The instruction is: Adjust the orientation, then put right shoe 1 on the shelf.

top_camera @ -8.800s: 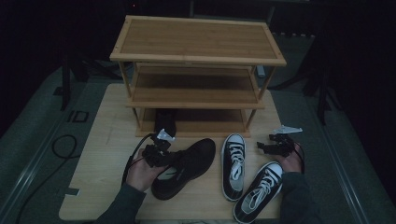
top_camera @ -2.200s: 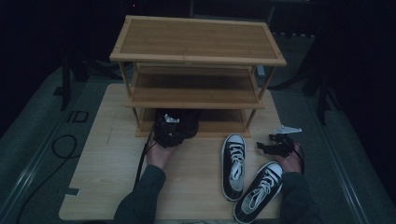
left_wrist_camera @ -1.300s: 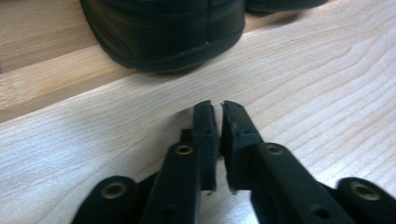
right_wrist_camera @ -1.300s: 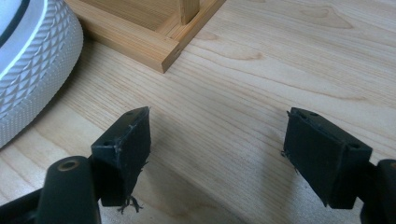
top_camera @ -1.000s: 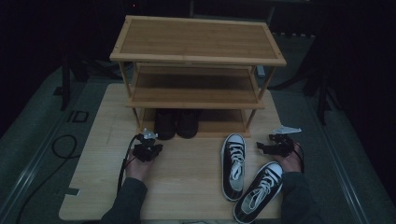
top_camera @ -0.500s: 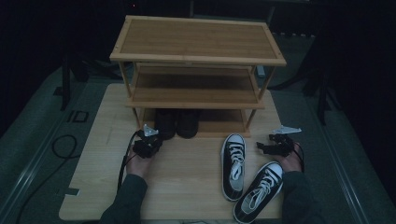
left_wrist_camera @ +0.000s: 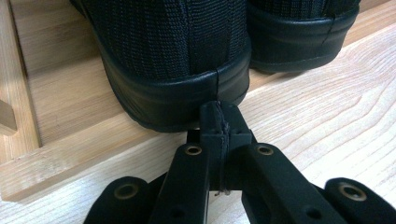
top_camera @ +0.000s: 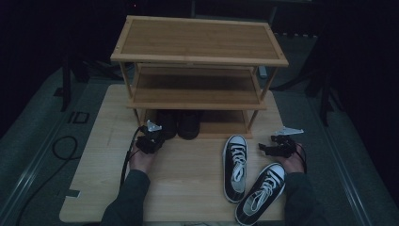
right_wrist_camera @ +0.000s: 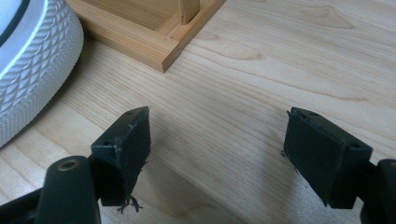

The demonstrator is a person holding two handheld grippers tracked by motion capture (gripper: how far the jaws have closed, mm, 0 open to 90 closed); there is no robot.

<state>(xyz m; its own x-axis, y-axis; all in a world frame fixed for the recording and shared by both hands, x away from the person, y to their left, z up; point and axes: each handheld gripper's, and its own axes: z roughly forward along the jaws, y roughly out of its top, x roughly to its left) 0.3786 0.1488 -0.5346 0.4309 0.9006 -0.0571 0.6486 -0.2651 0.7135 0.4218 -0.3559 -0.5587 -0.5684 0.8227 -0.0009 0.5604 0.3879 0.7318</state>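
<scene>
The left gripper (left_wrist_camera: pixel 219 119), jaws pressed together, nudged the heel of a black knit shoe (left_wrist_camera: pixel 173 60) on the wooden rack's bottom shelf (top_camera: pixel 226 129). The right gripper (right_wrist_camera: pixel 217 154), jaws wide, waited beside two black-and-white canvas sneakers (top_camera: pixel 235 167), likely next.

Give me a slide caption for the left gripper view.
Closed left gripper at the heel of a black shoe standing on the wooden rack's bottom shelf, its partner beside it.

- The black shoes' (left_wrist_camera: pixel 173 60) fronts are hiding under the rack's (top_camera: pixel 197 101) shelf, beyond the left claw (left_wrist_camera: pixel 219 123).
- A white sole (right_wrist_camera: pixel 32 60) is running off-frame, left of the right claw (right_wrist_camera: pixel 217 154).
</scene>
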